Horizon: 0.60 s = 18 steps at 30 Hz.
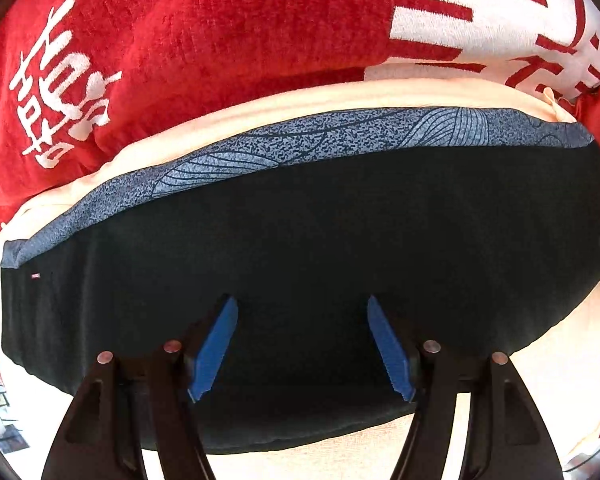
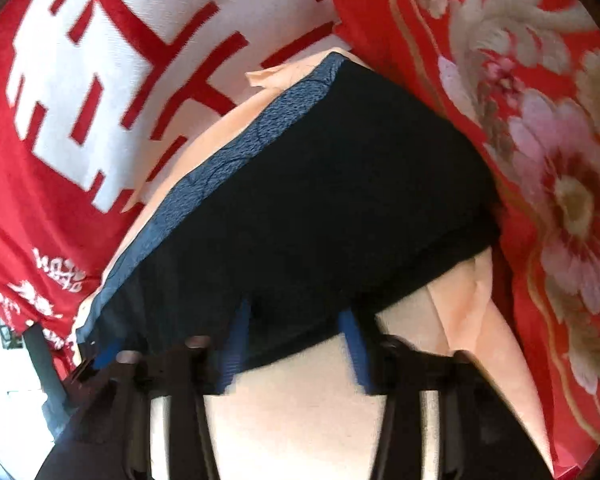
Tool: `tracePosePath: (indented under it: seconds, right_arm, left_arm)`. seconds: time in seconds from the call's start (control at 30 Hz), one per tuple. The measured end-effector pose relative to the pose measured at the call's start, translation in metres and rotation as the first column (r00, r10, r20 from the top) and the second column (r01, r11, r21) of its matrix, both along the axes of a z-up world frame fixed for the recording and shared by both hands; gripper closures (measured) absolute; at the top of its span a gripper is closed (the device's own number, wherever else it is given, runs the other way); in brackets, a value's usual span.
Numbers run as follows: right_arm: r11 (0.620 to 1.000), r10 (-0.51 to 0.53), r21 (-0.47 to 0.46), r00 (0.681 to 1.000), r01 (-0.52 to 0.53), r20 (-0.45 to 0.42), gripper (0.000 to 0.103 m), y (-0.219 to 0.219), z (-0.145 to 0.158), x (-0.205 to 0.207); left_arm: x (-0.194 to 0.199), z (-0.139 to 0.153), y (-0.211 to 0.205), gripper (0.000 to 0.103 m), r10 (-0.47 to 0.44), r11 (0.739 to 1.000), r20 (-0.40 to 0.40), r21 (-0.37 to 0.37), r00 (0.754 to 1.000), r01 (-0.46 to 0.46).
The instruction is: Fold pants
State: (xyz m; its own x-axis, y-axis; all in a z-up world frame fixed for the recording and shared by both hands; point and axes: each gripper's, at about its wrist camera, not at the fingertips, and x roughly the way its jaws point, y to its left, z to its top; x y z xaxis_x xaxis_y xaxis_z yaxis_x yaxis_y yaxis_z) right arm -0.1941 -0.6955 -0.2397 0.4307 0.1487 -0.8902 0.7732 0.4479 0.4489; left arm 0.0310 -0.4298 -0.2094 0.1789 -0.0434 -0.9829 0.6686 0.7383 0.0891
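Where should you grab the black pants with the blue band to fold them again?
Probably the near edge of the black folded pants with the blue patterned band. They lie flat on a peach cloth, so that edge is the free part. The open left hand-held gripper and open right hand-held gripper already face it; slide one finger under, one over.

Large white Chinese characters [image 1: 62, 84] stand woven into the red plush blanket [image 1: 220, 32] in the left wrist view; their strokes are clear, but they lie sideways and are not read with certainty. A white block [image 2: 112, 92] on the same red blanket [image 2: 4, 168] carries a red double-happiness sign (囍, partly cropped). Smaller white script [image 2: 58, 272] below it is too blurred to read.
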Motion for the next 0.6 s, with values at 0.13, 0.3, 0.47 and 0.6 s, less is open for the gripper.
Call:
tracePosePath:
  seconds: [0.13,0.3,0.47,0.6]
  right_arm:
    - [0.983,0.127,-0.131,0.992,-0.129,-0.024,0.092,0.014,0.022,0.004]
    - [0.975,0.211,-0.051,0.971,-0.218,-0.110,0.060,0.018,0.000,-0.010]
    - [0.957,0.236,-0.155,0.968,-0.246,-0.082,0.059,0.014,0.045,-0.018]
    - [0.936,0.256,-0.224,0.962,-0.272,-0.096,0.060,-0.008,0.043,0.027]
  left_arm:
    - [-0.008,0.008,0.001,0.034,-0.033,0.999,-0.005,0.009,0.999,0.033]
    - [-0.011,0.007,0.004,0.033,-0.050,0.998,-0.027,0.033,0.998,0.051]
    - [0.003,0.032,-0.010,0.034,-0.027,0.999,0.017,-0.040,0.999,0.028]
    - [0.015,0.018,-0.033,0.034,-0.003,0.999,0.013,-0.037,1.000,0.004]
